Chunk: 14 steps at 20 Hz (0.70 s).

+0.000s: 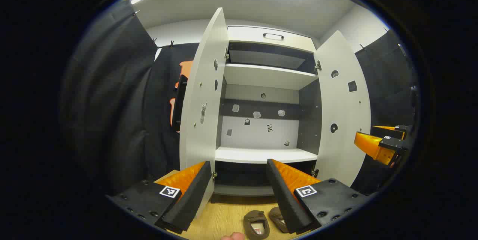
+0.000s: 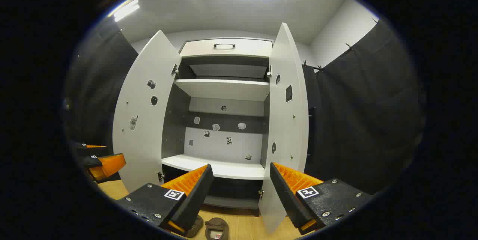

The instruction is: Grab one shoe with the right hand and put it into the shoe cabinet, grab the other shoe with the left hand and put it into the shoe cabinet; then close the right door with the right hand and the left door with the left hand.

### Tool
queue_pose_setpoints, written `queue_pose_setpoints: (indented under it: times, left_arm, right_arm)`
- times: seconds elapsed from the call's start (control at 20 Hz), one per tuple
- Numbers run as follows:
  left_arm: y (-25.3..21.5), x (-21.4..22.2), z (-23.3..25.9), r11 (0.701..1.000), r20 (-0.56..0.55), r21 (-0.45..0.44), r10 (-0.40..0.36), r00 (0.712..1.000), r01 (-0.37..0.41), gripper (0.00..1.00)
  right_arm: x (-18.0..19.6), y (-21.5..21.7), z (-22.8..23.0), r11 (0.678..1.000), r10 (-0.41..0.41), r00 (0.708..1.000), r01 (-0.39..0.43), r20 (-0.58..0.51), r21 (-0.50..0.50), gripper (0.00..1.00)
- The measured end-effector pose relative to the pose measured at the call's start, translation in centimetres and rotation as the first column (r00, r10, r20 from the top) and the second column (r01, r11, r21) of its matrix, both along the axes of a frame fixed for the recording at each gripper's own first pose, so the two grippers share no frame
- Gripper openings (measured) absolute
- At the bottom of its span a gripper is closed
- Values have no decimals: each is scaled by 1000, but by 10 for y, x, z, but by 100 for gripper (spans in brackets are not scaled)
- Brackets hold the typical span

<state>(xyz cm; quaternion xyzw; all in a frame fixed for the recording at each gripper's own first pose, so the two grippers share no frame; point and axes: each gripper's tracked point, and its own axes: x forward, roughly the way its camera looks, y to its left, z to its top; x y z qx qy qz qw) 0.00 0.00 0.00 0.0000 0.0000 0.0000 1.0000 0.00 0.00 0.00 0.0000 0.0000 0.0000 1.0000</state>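
Two brown shoes (image 1: 257,224) sit side by side on the wood floor (image 1: 224,215), near the open shoe cabinet (image 1: 261,120). My left tongs (image 1: 239,195) and right tongs (image 2: 241,199) hang apart above them, empty. Reaching down, I risk clipping the right door (image 2: 285,120) or nudging the neighbouring shoe askew.

The left tool (image 1: 237,195) is held level with its two fingers spread wide apart and nothing between them. The right tool (image 2: 239,195) is likewise held level, fingers parted and empty. At the bottom edge of the left gripper view, a small pale shape (image 1: 232,236) may be a fingertip.
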Motion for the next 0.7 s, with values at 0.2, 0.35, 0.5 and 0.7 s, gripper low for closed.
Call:
queue_pose_setpoints:
  times: [0.2, 0.35, 0.5, 0.7]
  left_arm:
    - [-3, 0, -5, 1000, -13, -6, -8, 1000, 8, 96]
    - [-4, 1, -6, 1000, -16, -4, -10, 1000, 10, 97]
    - [-5, 1, -5, 1000, -15, 4, -12, 1000, 12, 96]
    - [-7, 1, -4, 1000, -11, 5, -15, 1000, 15, 97]
  right_arm:
    - [-1, -3, 0, 1000, -8, 1000, 8, 1, -7, 94]
    - [0, -4, 0, 1000, -10, 1000, 10, 2, -11, 94]
    - [0, -3, 1, 1000, -10, 1000, 10, 4, -7, 94]
    - [1, -1, 2, 1000, -7, 1000, 7, 6, -12, 94]
